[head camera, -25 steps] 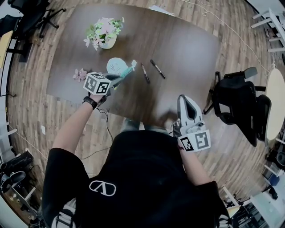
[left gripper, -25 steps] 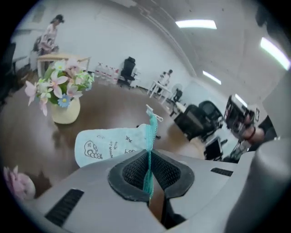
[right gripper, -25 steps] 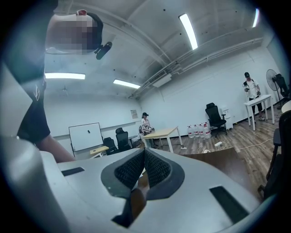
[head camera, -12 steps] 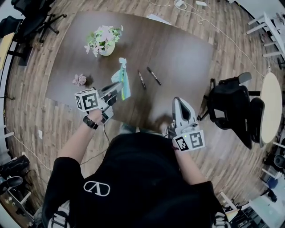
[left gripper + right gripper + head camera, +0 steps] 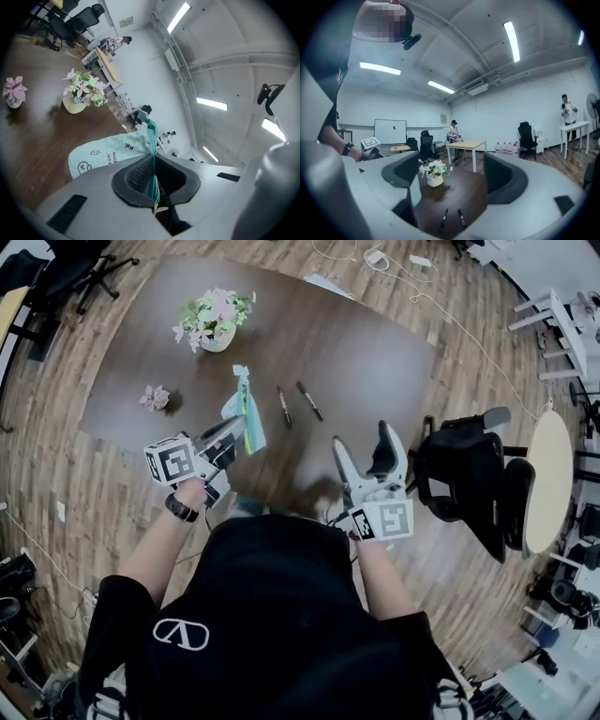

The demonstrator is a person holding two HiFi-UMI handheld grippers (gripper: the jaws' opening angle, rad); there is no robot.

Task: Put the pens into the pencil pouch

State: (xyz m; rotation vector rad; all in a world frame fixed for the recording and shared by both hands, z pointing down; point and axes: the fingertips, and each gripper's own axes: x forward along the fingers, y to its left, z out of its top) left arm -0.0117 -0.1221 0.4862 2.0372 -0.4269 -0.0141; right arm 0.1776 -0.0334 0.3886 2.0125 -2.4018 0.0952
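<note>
The left tool [image 5: 234,427] is clamped on the zip edge of the pale blue pencil pouch [image 5: 243,407], holding it up over the surface [image 5: 375,362] near its near edge. The right tool [image 5: 364,442] is opening, with nothing between its jaws. A pen [image 5: 282,407] and a second pen [image 5: 309,400] lie side by side mid-surface, beside the pouch.

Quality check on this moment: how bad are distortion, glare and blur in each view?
Head view: strong fisheye, with floor planks curving round the table; pens sharp enough. Left gripper view: ceiling lights blow out to white; the print on the pouch is soft but visible. Right gripper view: dark vignette at the edges; pens small and slightly soft.
</note>
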